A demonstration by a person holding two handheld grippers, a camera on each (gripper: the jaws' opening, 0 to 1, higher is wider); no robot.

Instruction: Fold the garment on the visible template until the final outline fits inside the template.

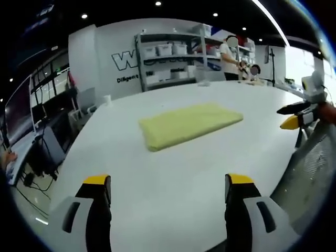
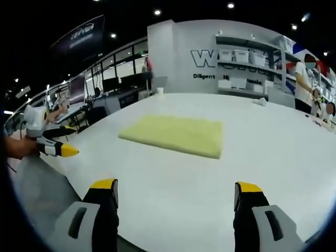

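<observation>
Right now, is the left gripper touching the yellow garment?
Apart. In the left gripper view, the open left gripper sits short of the folded yellow garment, with bare white table between them.

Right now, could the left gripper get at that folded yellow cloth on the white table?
Probably yes: the left gripper is open, facing the folded yellow cloth, with bare white table between them.

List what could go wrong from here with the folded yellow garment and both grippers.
1. No template outline shows on the white table around the folded yellow garment, so whether it fits cannot be checked and a stop may come too early.
2. Both the left gripper and the right gripper are open and held back from the cloth; any regrasp could pull the fold loose.
3. The right gripper sits at the table's edge and may knock it.
</observation>
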